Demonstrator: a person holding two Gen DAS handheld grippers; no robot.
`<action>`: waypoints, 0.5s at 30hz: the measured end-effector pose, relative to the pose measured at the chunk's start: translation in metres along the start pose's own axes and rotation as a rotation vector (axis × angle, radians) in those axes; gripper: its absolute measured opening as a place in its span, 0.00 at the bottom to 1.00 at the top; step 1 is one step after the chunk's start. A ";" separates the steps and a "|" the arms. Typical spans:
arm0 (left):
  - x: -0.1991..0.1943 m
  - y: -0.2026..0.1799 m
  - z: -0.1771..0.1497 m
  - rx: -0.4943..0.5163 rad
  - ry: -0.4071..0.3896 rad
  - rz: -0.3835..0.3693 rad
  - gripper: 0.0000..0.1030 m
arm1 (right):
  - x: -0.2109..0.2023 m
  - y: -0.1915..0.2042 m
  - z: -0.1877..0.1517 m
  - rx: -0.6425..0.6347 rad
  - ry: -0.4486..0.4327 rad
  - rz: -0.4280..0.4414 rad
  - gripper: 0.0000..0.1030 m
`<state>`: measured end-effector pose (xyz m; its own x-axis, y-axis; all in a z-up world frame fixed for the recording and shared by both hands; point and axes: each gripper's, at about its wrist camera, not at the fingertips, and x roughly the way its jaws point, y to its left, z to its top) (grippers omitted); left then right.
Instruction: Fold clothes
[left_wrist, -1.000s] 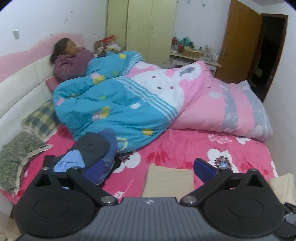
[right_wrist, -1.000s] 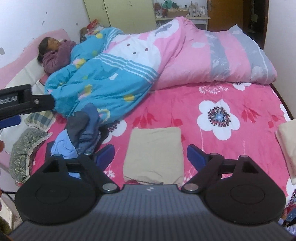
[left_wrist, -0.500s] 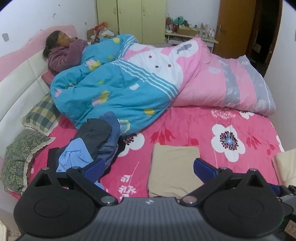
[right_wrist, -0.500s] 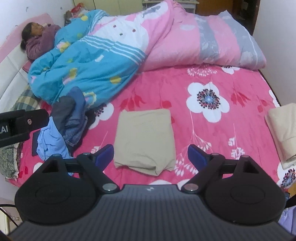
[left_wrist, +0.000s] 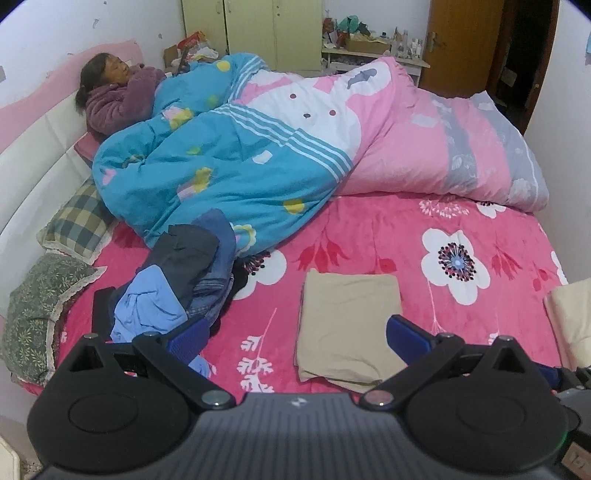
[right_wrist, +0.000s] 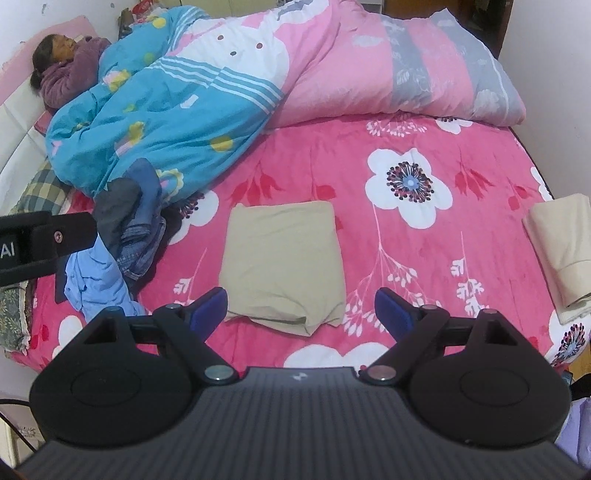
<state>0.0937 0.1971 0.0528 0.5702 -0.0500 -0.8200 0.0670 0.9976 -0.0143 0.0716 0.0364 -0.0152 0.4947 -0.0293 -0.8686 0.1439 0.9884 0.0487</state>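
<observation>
A folded beige garment (left_wrist: 349, 325) (right_wrist: 284, 260) lies flat on the pink flowered bedspread (left_wrist: 424, 251) (right_wrist: 369, 229), near the front edge. To its left sits a heap of unfolded clothes (left_wrist: 177, 280) (right_wrist: 122, 236): dark, denim and light blue pieces. A second folded beige piece (left_wrist: 570, 321) (right_wrist: 561, 251) rests at the bed's right edge. My left gripper (left_wrist: 293, 338) is open and empty, held above the bed's front edge. My right gripper (right_wrist: 301, 312) is open too, just short of the folded garment. The left gripper's body (right_wrist: 37, 243) shows at the left of the right wrist view.
A person (left_wrist: 118, 96) (right_wrist: 66, 59) lies under a blue and pink quilt (left_wrist: 258, 147) (right_wrist: 207, 85) across the far half of the bed. Pillows (left_wrist: 74, 221) lie by the white headboard on the left. A wardrobe (left_wrist: 273, 29) and a wooden door (left_wrist: 458, 40) stand behind.
Both grippers have drawn back and risen, so more of the bed shows and the folded beige garment sits farther ahead. Both stay open. The clothes have not moved.
</observation>
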 end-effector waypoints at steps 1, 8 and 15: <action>0.000 0.000 0.000 0.000 -0.001 -0.001 1.00 | 0.000 0.001 -0.001 -0.001 0.003 -0.001 0.85; 0.002 0.001 0.001 0.013 -0.005 -0.001 0.99 | 0.006 -0.001 0.004 -0.008 0.018 0.003 0.85; 0.006 0.005 0.002 0.003 0.000 0.000 0.99 | 0.007 0.003 0.004 -0.007 0.027 0.000 0.85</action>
<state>0.0996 0.2013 0.0489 0.5698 -0.0497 -0.8203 0.0696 0.9975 -0.0121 0.0791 0.0386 -0.0194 0.4711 -0.0258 -0.8817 0.1381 0.9894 0.0449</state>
